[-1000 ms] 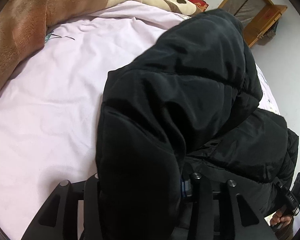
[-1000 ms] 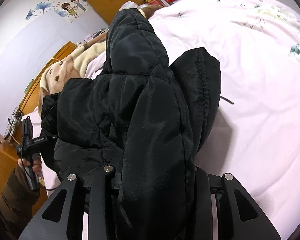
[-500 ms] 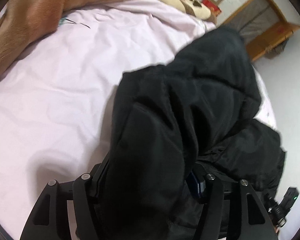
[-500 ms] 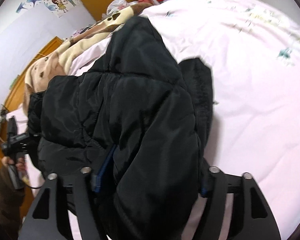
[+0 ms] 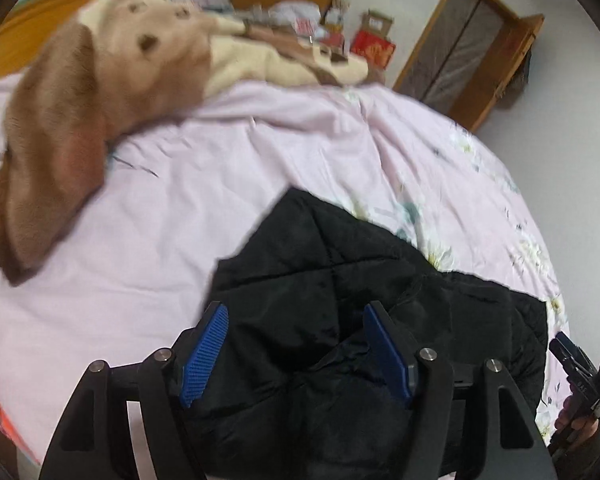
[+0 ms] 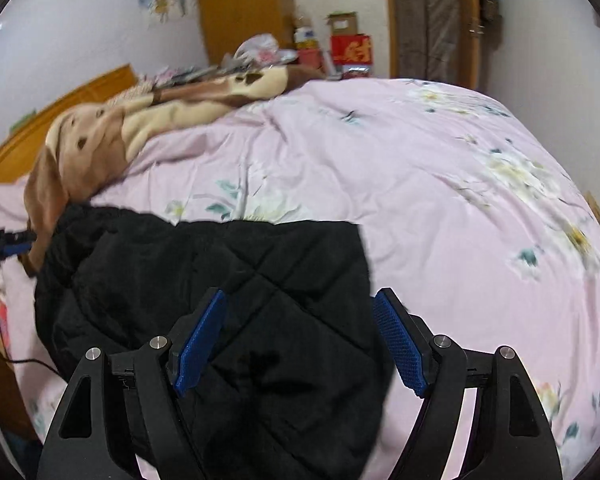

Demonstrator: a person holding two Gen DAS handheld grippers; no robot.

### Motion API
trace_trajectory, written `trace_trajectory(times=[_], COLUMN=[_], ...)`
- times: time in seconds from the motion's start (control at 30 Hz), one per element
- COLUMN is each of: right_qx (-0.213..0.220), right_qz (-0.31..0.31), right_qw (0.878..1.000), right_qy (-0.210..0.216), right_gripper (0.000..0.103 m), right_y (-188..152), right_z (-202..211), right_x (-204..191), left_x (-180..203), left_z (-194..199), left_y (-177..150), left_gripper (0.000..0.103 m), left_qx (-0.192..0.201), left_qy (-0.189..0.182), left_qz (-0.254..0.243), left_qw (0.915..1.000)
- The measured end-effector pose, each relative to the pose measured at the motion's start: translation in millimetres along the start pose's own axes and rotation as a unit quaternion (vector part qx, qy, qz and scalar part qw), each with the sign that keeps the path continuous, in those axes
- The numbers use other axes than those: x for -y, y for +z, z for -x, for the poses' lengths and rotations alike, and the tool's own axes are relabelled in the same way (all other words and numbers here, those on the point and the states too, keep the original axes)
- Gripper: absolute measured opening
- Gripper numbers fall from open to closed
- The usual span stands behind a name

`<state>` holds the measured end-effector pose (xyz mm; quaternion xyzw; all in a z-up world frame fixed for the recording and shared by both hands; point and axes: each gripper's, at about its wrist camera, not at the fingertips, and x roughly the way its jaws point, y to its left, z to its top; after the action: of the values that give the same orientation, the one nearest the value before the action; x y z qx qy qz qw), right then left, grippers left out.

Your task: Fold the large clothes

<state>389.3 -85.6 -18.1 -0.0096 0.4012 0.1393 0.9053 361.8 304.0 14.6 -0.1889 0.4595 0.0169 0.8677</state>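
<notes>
A black quilted puffer jacket lies bundled on the pink floral bed cover. My left gripper hovers above the jacket's near part. Its jaws are opening, and the blue pads stand clear of the cloth. In the right wrist view the jacket spreads from the centre to the left. My right gripper hangs open over the jacket's right edge, gripping nothing. Each gripper shows at the edge of the other's view: the right gripper in a hand, the left gripper at far left.
A brown and cream plush blanket is heaped at the head of the bed by a wooden headboard. Red boxes and clutter stand beyond the bed near a wooden door. Bare pink bed cover extends to the right.
Both grippers opened and let go of the jacket, then rose away from it. The jacket dropped out of the jaws and now lies on the bed.
</notes>
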Motion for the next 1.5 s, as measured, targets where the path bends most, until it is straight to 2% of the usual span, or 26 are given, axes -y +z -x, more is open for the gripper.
trace_trajectory(times=[0.13,0.27,0.4,0.63,0.7,0.8,0.97,1.03,1.1,1.23,1.5], right_qx=[-0.063,-0.092,-0.133,-0.154,-0.141,-0.100,-0.048,-0.038,-0.025,-0.006,0.028], right_qz=[-0.025,-0.058,-0.071,-0.082,-0.082,-0.083,-0.075,-0.065,-0.052,-0.038,-0.027], right_qw=[0.998,0.994,0.988,0.984,0.986,0.990,0.995,0.996,0.997,0.998,0.998], right_qy=[-0.013,-0.014,-0.020,-0.032,-0.041,-0.046,-0.048,-0.043,-0.043,-0.050,-0.057], right_gripper=[0.077,0.077,0.077,0.077,0.077,0.077,0.078,0.078,0.078,0.078,0.078], right_y=[3,-1,-5,-6,-4,0,2,-1,-7,-22,-60], right_z=[-48,-72,-93,-96,-86,-55,-2,17,40,80,150], right_x=[5,21,29,29,25,17,-5,-17,-32,-54,-88], left_x=[-11,-24,-27,-32,-29,-23,-9,-1,11,23,53], left_z=[-60,-100,-116,-123,-111,-89,-37,-16,9,47,110], left_y=[10,7,7,4,2,-2,-18,-27,-40,-67,-138], left_gripper=[0.070,0.071,0.071,0.071,0.071,0.071,0.071,0.071,0.071,0.073,0.073], left_qx=[-0.033,-0.068,-0.077,-0.086,-0.074,-0.063,-0.034,-0.021,-0.007,0.013,0.052], left_qy=[0.031,0.048,0.059,0.064,0.071,0.074,0.049,0.053,0.066,0.055,0.084], left_qz=[0.011,0.019,0.012,0.030,0.045,0.044,0.049,0.035,0.012,-0.001,-0.042], left_qw=[0.9989,0.9963,0.9952,0.9937,0.9937,0.9943,0.9970,0.9978,0.9977,0.9984,0.9942])
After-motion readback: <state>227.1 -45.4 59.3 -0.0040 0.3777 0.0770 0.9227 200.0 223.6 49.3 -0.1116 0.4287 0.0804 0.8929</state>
